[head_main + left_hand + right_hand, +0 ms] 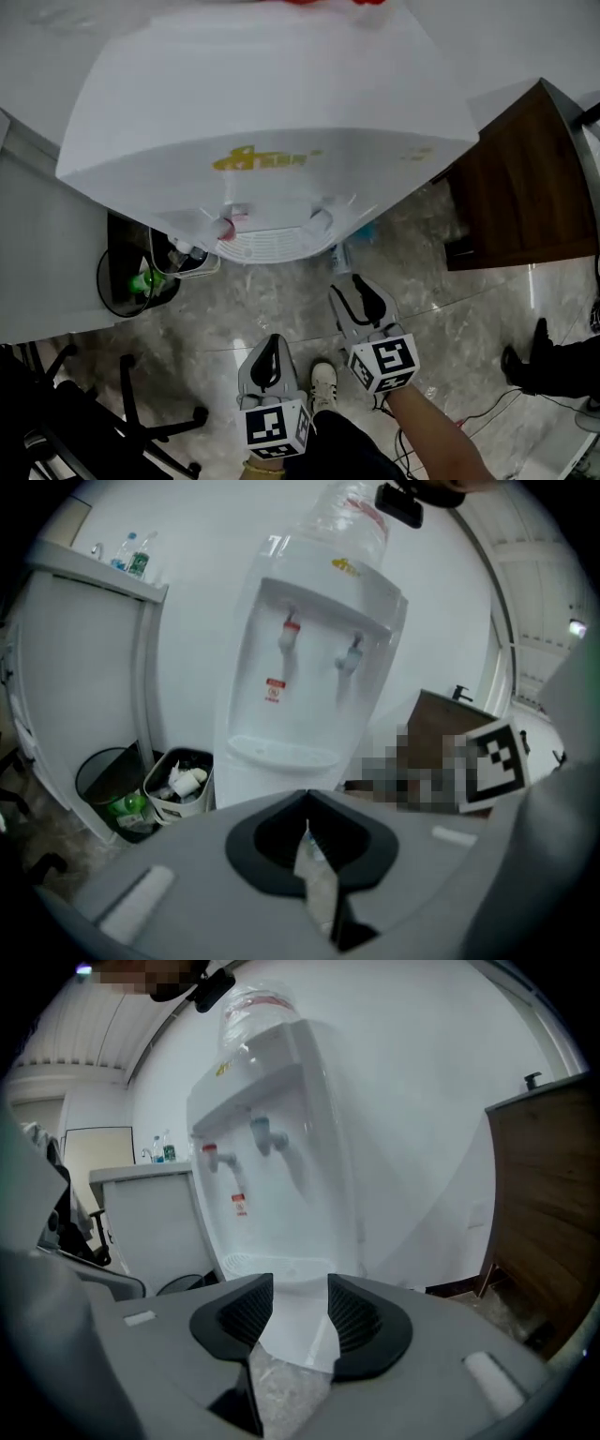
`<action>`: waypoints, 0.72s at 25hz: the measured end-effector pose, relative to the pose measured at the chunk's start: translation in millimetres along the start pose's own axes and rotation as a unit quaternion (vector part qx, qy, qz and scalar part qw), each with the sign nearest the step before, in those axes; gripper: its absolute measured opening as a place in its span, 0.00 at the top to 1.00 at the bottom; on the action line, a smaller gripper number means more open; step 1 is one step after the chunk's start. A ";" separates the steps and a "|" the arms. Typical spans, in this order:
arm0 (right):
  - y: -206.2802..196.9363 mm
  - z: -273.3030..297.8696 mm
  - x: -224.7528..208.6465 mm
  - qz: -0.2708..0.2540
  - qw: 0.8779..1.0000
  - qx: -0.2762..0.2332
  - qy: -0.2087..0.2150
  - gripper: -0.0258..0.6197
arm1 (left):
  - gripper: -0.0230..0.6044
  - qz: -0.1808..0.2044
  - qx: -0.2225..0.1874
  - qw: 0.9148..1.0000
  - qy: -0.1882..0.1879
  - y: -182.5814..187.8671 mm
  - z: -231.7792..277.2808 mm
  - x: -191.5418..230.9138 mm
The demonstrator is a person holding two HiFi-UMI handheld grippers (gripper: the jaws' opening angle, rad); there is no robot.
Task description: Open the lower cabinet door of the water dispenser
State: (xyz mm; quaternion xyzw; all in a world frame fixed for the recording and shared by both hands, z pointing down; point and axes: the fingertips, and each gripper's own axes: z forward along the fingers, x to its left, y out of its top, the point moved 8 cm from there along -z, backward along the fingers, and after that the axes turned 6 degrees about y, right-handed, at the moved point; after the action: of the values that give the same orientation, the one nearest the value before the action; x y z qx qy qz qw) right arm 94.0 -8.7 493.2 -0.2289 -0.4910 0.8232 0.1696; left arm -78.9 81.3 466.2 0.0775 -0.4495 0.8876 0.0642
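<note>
- Head view: both grippers hang low above the floor [469, 309] before the water dispenser [272, 103], whose overhanging top hides its lower front. The right gripper [361, 302] sits nearer the machine than the left gripper [270, 361], and both point forward and slightly down.
- Left gripper view: jaws pressed together, empty. The lower cabinet door [267, 782] stands upright straight ahead, beneath the drip tray [281, 752], well apart.
- Right gripper view: jaws moderately parted, nothing between them. The door's white panel shows through the gap, dead ahead and untouched.
</note>
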 end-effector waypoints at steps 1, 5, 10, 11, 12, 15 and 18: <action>-13.6 10.7 -6.5 -0.005 1.000 -0.002 0.000 0.66 | 0.95 0.000 0.001 1.000 0.002 -12.9 9.2 3.6; -57.5 46.2 -26.2 -0.018 1.000 0.000 0.011 0.61 | 0.95 0.002 0.007 1.000 0.009 -53.4 35.6 11.4; -82.0 91.4 -53.7 -0.056 0.998 0.018 0.029 0.48 | 0.95 0.029 0.001 1.000 -0.011 -63.9 60.1 11.6; -81.6 99.6 -60.4 -0.065 0.997 0.021 0.029 0.47 | 0.95 0.031 0.000 0.999 -0.014 -63.5 65.5 11.4; -80.4 107.7 -66.5 -0.071 0.997 0.024 0.031 0.45 | 0.95 0.032 -0.002 0.999 -0.017 -62.9 71.0 11.3; -75.2 128.6 -78.4 -0.091 0.994 0.029 0.049 0.41 | 0.95 0.038 -0.006 0.999 -0.019 -60.4 86.4 10.1; -72.5 139.5 -84.1 -0.112 0.990 0.028 0.078 0.37 | 0.95 0.046 -0.009 0.999 -0.022 -58.1 99.4 6.7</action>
State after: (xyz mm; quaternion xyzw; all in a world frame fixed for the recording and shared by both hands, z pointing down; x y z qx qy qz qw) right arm 92.5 -119.7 632.7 -0.2310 -0.4755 0.7924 0.3045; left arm -66.8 35.5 571.3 0.0759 -0.4622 0.8834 0.0144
